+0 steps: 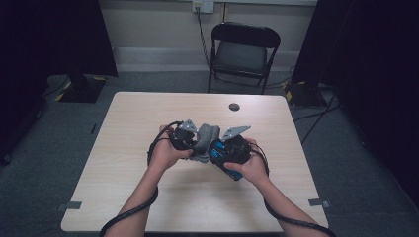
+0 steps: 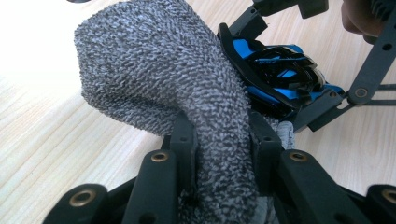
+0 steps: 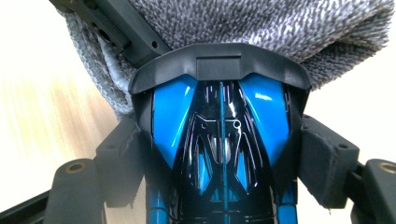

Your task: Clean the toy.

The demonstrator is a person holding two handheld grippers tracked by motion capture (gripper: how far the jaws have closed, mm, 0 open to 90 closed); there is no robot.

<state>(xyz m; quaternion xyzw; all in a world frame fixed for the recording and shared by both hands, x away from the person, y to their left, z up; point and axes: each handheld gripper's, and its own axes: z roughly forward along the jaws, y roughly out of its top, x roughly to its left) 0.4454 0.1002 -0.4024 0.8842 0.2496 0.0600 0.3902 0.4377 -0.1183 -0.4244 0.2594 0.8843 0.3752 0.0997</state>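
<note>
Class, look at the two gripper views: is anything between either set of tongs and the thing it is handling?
Nothing visible. The left tongs are shut on the grey fuzzy cloth, pads pressing its sides. The right tongs clamp the blue and black toy car. The car's end touches the cloth, above the wooden table.
</note>
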